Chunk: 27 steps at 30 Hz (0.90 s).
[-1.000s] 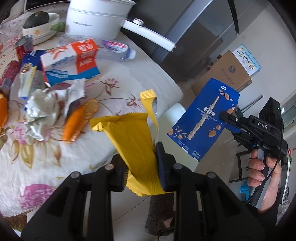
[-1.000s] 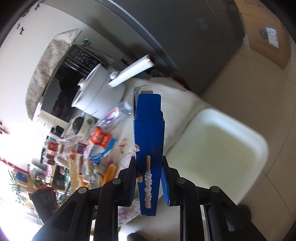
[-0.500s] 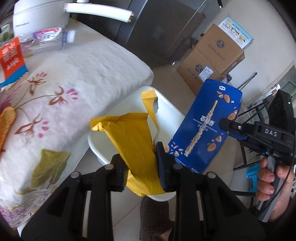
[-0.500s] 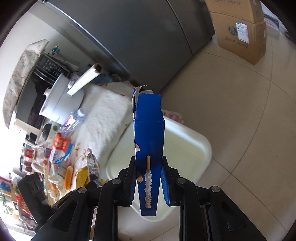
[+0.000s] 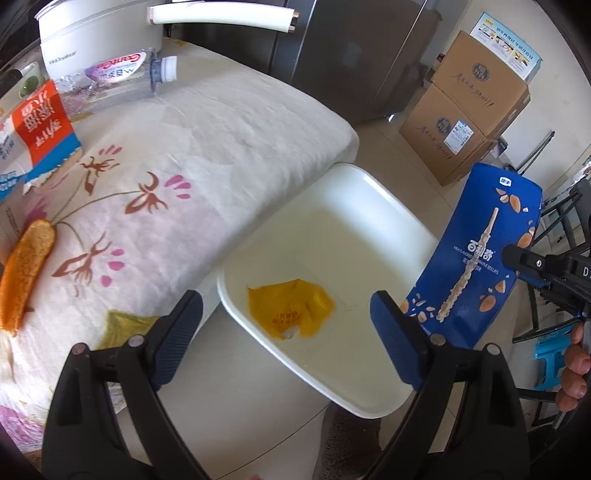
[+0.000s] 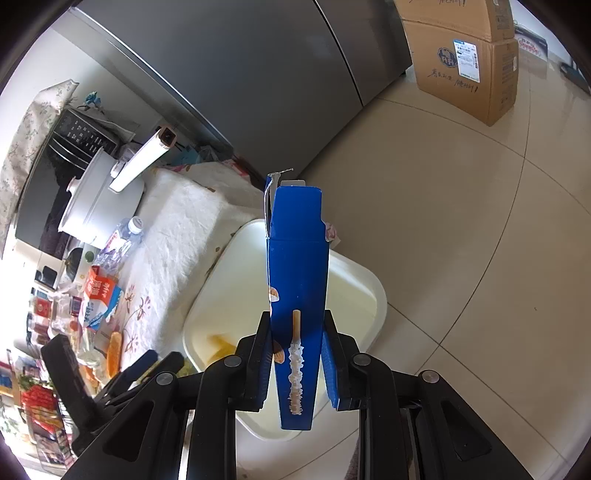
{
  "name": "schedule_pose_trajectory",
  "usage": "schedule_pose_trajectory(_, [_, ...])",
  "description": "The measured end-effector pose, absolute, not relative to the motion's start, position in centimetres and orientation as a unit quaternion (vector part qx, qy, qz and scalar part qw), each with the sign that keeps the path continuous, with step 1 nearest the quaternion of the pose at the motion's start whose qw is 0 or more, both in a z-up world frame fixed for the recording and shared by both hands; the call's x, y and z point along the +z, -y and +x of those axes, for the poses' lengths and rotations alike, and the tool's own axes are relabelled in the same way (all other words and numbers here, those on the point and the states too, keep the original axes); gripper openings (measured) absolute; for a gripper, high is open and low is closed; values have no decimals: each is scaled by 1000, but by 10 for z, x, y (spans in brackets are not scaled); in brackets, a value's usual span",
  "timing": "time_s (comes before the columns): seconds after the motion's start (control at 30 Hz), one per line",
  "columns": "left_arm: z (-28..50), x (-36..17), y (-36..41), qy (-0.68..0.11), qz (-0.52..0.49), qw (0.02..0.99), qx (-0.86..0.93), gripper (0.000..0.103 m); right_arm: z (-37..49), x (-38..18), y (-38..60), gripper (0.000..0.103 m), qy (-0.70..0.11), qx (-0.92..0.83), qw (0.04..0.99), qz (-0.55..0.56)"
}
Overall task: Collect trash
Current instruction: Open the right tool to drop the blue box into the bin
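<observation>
My left gripper [image 5: 286, 334] is open and empty above the near corner of a white bin [image 5: 369, 188] that stands on the floor beside the table. A yellow wrapper [image 5: 291, 312] lies inside the bin, blurred. My right gripper [image 6: 297, 356] is shut on a blue biscuit box [image 6: 297, 280] and holds it upright above the bin [image 6: 373, 291]. The box also shows in the left wrist view [image 5: 476, 254], right of the bin. The yellow wrapper shows in the right wrist view [image 6: 221, 349] too.
The table with a floral cloth [image 5: 207, 147] holds an orange wrapper [image 5: 26, 266], a red and blue carton [image 5: 40, 129], a plastic bottle [image 5: 118, 77] and a white pot [image 5: 99, 29]. Cardboard boxes [image 5: 469, 114] and a grey fridge [image 6: 258, 74] stand behind.
My left gripper has opened and let go of the yellow wrapper, which has dropped into the bin. Both grippers have moved over the bin. The right gripper still holds the blue box.
</observation>
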State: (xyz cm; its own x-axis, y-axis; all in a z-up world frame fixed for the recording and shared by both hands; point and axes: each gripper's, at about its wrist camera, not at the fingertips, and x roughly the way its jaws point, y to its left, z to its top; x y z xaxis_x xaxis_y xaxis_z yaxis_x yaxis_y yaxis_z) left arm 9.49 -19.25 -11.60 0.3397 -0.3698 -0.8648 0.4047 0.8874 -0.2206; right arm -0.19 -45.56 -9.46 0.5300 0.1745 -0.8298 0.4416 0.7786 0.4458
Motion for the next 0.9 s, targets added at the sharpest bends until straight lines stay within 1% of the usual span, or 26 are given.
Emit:
schedule_pose_trajectory(0.2, [88,-106,166,-517,24,824,-232,101,6,-94,450,24,-479,-90,815,313])
schedule_pose_trajectory(0.43, [83,-88,134,-506,29,834,-220,101,19,-97,436,25,-486,-97,817,296])
schedule_pose_trajectory(0.5, [83,-84,127,-502,30,837,-216,101,23,-98,432,28,-491,-106,814,292])
schedule_pose_trajectory(0.57, [83,-80,116,-499,30,840,-211,102,26,-98,429,45,-496,-114,809,295])
schedule_pose_trajectory(0.6, [82,-78,109,-498,29,841,-209,102,26,-97,428,61,-494,-113,808,300])
schedule_pose_trajectory(0.63, [82,-77,104,-497,27,842,-206,102,26,-95,425,68,-489,-112,809,307])
schedule_pose_trajectory(0.9, [80,-65,55,-491,12,852,-182,102,44,-75,377,73,-487,-77,823,284])
